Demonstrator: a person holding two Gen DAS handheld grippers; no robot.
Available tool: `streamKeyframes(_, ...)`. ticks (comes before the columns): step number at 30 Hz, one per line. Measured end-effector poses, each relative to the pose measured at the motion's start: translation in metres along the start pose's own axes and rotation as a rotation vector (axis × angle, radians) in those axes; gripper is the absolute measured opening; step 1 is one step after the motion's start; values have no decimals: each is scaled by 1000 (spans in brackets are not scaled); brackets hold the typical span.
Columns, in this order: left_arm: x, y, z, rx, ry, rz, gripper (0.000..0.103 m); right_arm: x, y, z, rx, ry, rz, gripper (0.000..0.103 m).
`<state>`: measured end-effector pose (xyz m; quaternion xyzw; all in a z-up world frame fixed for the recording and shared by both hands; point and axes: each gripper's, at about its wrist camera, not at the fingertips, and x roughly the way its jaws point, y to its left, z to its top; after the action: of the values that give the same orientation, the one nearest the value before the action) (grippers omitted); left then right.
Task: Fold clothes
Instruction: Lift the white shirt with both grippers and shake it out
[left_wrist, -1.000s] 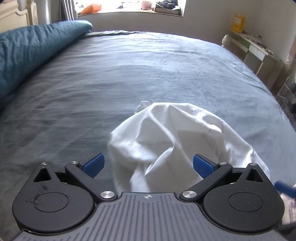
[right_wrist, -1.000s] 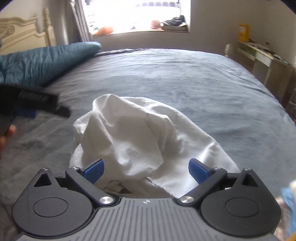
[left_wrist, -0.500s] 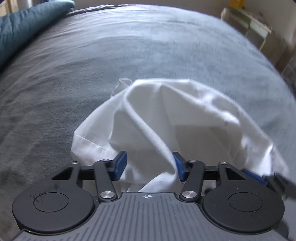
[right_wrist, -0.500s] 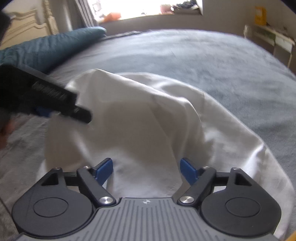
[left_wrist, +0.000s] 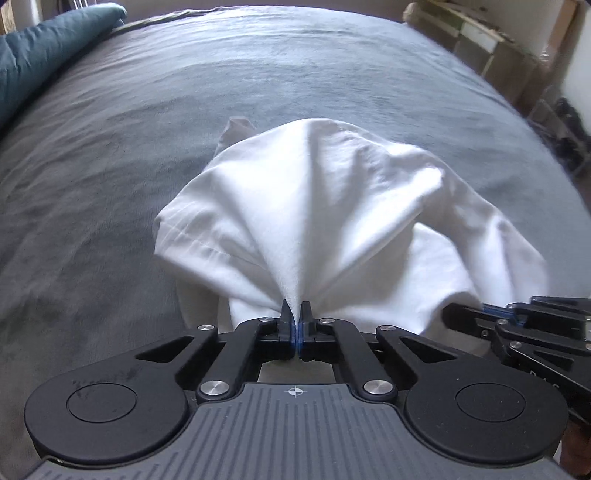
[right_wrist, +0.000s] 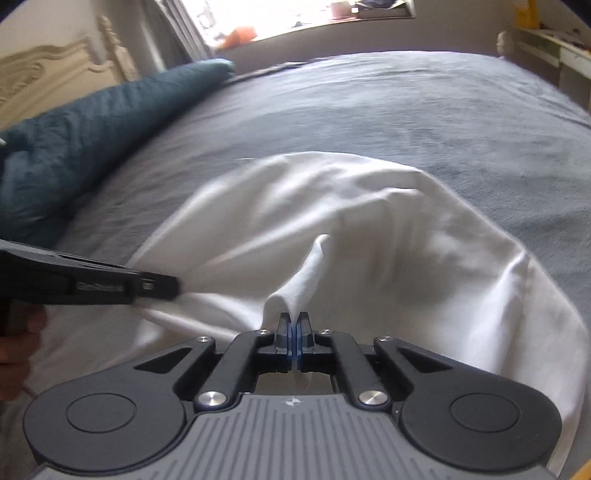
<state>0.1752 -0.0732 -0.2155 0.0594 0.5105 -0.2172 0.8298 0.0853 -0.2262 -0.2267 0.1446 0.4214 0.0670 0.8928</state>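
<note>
A crumpled white garment (left_wrist: 332, 206) lies on the grey bed (left_wrist: 110, 147), bunched up in folds; it also shows in the right wrist view (right_wrist: 351, 221). My left gripper (left_wrist: 296, 314) is shut on a pinch of the garment's near edge, cloth fanning out from the jaws. My right gripper (right_wrist: 294, 321) is shut on another pinch of the same garment. The right gripper shows at the right edge of the left wrist view (left_wrist: 517, 325). The left gripper shows at the left of the right wrist view (right_wrist: 110, 284), against the cloth.
A teal duvet (right_wrist: 92, 122) lies heaped along the bed's left side by a cream headboard (right_wrist: 48, 77). A window sill (right_wrist: 332, 18) with items runs along the far wall. A desk (left_wrist: 480, 33) stands at the right of the bed.
Both grippers moved down onto the garment and closed from wide open to shut, each pinching a fold of cloth. The garment is now drawn up into tented folds.
</note>
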Motion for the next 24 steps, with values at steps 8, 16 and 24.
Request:
streamKeyframes(8, -45, 12, -89, 13, 163, -100, 0, -72, 55, -71, 53, 164, 149, 3)
streamKeyframes(16, -55, 16, -182, 62, 389, -143, 0, -112, 107, -160, 86, 449, 235, 3)
streamKeyframes(24, -76, 63, -169, 50, 327, -145, 32, -145, 85, -151, 75, 472, 149, 45)
